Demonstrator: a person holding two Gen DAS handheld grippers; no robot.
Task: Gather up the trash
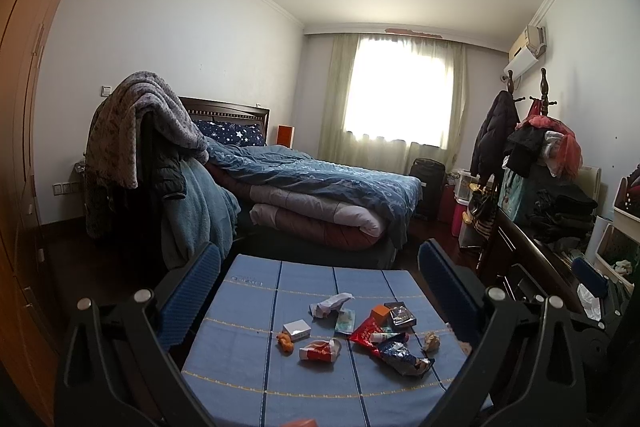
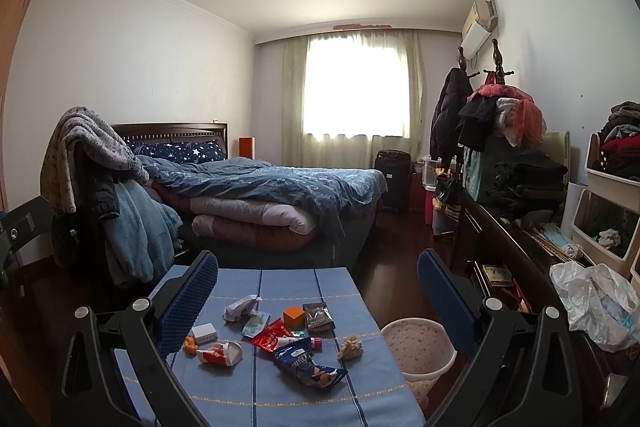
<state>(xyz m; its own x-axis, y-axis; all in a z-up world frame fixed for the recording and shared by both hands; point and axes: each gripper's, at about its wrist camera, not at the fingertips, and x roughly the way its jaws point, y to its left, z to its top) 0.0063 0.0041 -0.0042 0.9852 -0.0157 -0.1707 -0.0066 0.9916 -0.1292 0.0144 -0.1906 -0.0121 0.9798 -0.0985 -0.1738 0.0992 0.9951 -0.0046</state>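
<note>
Both grippers above table [image 2: 240, 387] with blue cloth, aimed at bedroom. Left gripper [image 1: 320, 303] jaws spread wide, nothing held. Right gripper [image 2: 318, 301] same: wide open, empty.

Trash on cloth, left to right: orange scrap [image 2: 191, 343], small white box [image 2: 204, 332], crushed red-white carton [image 2: 220, 353], crumpled paper [image 2: 240, 308], red wrapper [image 2: 269, 338], orange box [image 2: 294, 315], blue snack bag [image 2: 310, 367], tissue wad [image 2: 351, 347].

Pink wastebasket [image 2: 420, 351] just right of table, on floor.
</note>
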